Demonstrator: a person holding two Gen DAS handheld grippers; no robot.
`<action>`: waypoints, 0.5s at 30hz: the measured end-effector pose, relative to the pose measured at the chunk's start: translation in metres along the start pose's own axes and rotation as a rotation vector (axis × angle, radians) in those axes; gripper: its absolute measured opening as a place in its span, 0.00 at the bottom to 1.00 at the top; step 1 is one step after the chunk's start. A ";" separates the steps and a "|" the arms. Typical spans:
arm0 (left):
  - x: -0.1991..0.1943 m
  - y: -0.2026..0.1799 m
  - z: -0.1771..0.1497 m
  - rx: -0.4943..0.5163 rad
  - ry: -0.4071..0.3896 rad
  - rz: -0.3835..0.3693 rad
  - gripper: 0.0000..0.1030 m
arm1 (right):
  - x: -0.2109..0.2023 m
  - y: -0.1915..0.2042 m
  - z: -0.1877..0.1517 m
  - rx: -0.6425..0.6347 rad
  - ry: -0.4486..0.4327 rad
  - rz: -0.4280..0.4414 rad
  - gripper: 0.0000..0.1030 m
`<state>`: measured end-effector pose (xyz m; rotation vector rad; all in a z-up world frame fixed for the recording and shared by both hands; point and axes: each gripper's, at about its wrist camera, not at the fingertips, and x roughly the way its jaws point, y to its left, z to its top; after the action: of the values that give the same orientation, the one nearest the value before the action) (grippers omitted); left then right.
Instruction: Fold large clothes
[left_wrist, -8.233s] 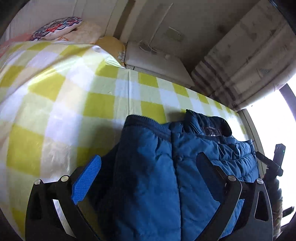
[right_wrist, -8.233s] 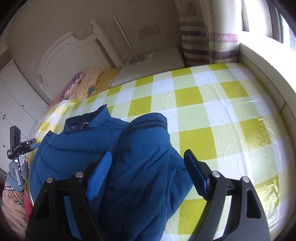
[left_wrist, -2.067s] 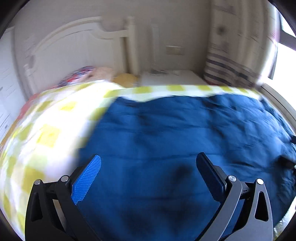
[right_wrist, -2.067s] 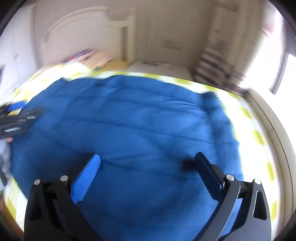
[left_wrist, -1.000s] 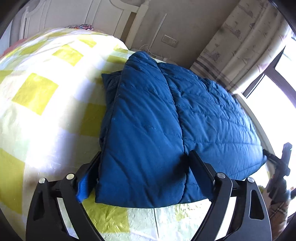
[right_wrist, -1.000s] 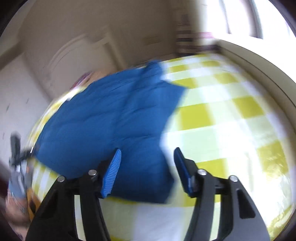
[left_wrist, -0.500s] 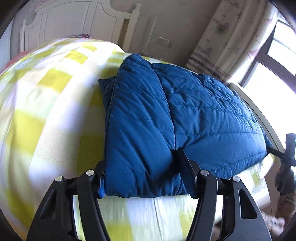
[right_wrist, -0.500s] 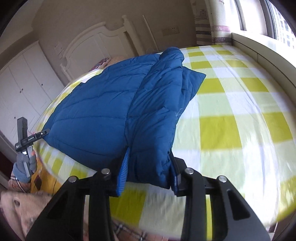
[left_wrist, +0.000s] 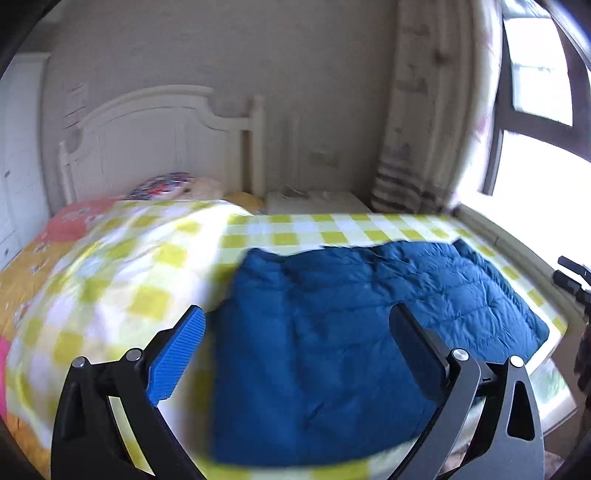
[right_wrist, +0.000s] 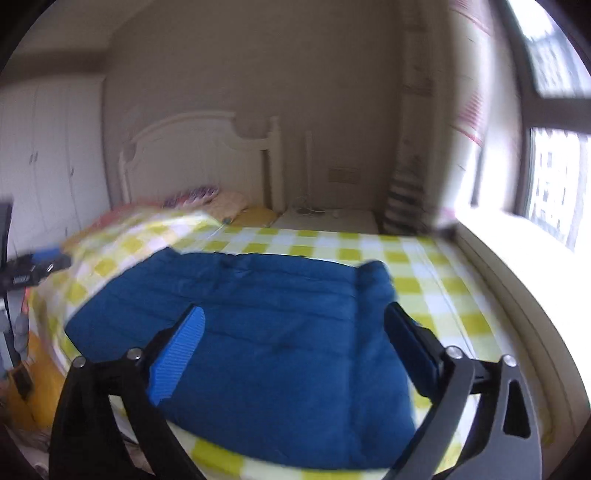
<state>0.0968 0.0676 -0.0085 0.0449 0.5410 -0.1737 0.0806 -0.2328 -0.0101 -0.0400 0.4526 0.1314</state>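
Note:
A folded blue quilted jacket (left_wrist: 351, 332) (right_wrist: 266, 325) lies flat near the foot of a bed covered in a yellow and white checked sheet (left_wrist: 147, 266) (right_wrist: 424, 280). My left gripper (left_wrist: 299, 347) hovers above the jacket's left part, its jaws opening wide with nothing pinched between the blue pads. My right gripper (right_wrist: 295, 343) hangs over the jacket's near right part, jaws also opening wide and empty. The right gripper shows as a dark shape at the right edge of the left wrist view (left_wrist: 572, 277).
A white headboard (left_wrist: 155, 144) and pillows (left_wrist: 173, 184) stand at the far end. A white bedside table (right_wrist: 328, 218) sits by the striped curtain (left_wrist: 413, 147). A bright window and a ledge (right_wrist: 517, 277) run along the right. White wardrobes (right_wrist: 48, 158) fill the left.
Both grippers held the jacket's near edge half a second ago; now both have let go, opened wide and lifted up and back. The jacket lies flat on the bed.

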 end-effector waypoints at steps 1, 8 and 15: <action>0.022 -0.014 0.002 0.018 0.026 0.016 0.96 | 0.013 0.020 0.004 -0.049 0.019 -0.004 0.97; 0.121 -0.061 -0.052 0.108 0.198 0.037 0.96 | 0.111 0.087 -0.066 -0.174 0.196 0.058 0.98; 0.123 -0.061 -0.054 0.119 0.218 0.016 0.96 | 0.103 0.070 -0.055 -0.171 0.243 0.093 0.97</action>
<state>0.1621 -0.0066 -0.1178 0.1855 0.7468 -0.1863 0.1392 -0.1552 -0.1052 -0.2048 0.6852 0.2582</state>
